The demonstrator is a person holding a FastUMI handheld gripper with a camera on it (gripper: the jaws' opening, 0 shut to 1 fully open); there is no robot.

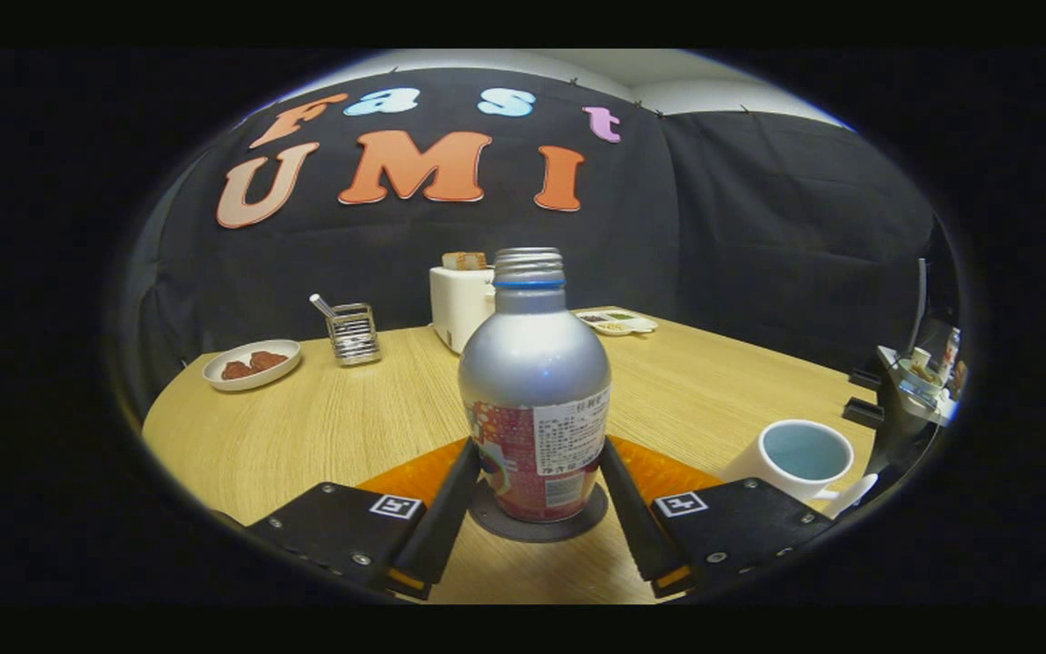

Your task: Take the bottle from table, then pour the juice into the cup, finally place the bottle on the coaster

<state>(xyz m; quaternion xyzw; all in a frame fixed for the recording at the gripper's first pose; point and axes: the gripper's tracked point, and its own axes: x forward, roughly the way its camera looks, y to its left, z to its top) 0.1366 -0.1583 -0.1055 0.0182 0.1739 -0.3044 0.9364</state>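
A silver bottle [534,363] with a red label and an uncapped threaded neck stands upright on a dark round coaster [577,524]. The coaster lies on an orange mat [409,479] on the wooden table [323,427]. My gripper [538,447] has one finger against each side of the bottle's lower body, shut on it. A white cup [800,454] with a pale blue inside stands on the table to the right of the right finger; I cannot tell whether it holds liquid.
Beyond the bottle stand a white toaster [458,304] with bread in it, a wire holder [352,333] with a utensil, and a plate [251,363] of brown food to the left. A small tray [616,321] lies far right. Equipment [918,381] stands past the table's right edge.
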